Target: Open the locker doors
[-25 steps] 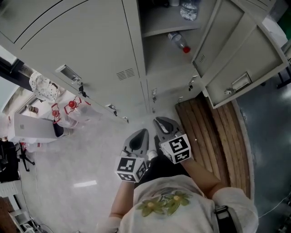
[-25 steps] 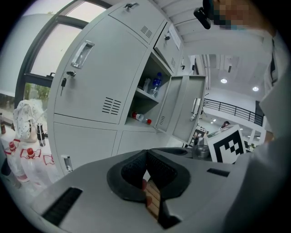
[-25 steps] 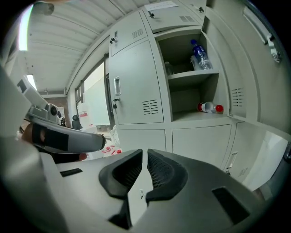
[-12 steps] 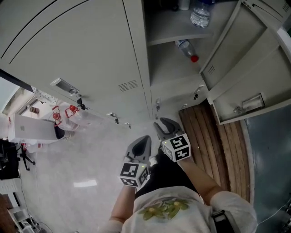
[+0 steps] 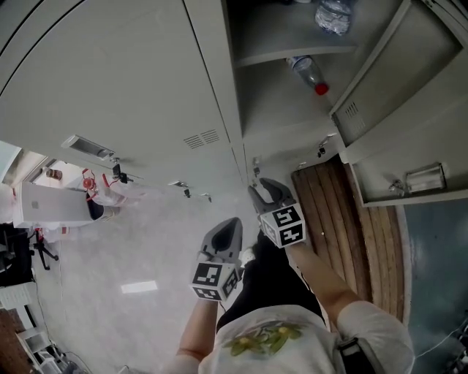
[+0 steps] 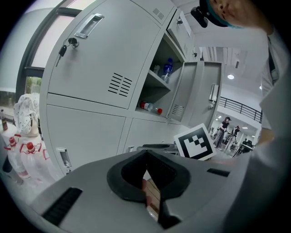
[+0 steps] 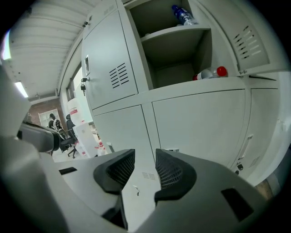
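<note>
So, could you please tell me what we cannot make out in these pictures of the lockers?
The upper bottle: head view, cut off by the top edge.
Whatever sits behind the closed lower doors: right gripper view, the doors hide it.
The red-capped bottle: its label is too small to read in any view.

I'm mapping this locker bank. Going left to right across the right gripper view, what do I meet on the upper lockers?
Hanging keys, closed door's vent slots, blue-capped bottle, red-capped bottle lying down, open door.
</note>
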Action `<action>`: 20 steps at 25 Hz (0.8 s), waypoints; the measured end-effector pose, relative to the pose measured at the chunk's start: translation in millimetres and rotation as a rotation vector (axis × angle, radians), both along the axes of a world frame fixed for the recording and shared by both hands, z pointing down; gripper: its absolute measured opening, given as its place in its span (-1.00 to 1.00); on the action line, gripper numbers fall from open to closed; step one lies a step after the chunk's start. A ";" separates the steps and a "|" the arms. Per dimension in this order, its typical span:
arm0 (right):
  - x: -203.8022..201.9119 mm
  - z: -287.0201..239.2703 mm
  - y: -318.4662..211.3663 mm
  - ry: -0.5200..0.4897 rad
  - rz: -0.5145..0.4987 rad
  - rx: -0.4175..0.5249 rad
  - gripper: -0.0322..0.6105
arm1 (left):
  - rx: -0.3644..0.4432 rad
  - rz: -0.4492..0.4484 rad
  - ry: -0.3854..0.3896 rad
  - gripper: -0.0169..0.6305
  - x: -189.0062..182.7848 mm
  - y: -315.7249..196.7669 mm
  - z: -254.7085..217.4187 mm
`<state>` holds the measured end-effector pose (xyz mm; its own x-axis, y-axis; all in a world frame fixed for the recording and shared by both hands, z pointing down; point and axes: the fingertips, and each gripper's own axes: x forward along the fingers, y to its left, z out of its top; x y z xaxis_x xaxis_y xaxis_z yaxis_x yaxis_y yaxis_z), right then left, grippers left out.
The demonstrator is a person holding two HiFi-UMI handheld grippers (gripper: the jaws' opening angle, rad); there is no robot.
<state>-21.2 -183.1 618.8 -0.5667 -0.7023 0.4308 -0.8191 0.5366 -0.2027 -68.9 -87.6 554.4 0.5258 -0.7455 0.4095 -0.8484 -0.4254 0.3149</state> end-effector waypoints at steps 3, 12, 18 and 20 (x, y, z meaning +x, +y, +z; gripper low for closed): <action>-0.8 12.9 -6.5 0.004 0.001 -0.012 -0.48 | 0.000 -0.004 -0.004 -0.86 0.0 -2.2 4.1; -4.9 38.0 -23.5 -0.001 0.015 -0.023 -0.47 | -0.004 -0.023 -0.005 -0.86 -2.1 -10.4 18.4; -3.2 54.7 -39.5 0.005 0.047 -0.011 -0.47 | -0.014 -0.032 -0.009 -0.86 -3.4 -13.2 23.8; -3.3 62.3 -43.7 0.014 0.047 -0.015 -0.47 | -0.016 -0.038 -0.009 -0.86 -4.3 -13.6 24.7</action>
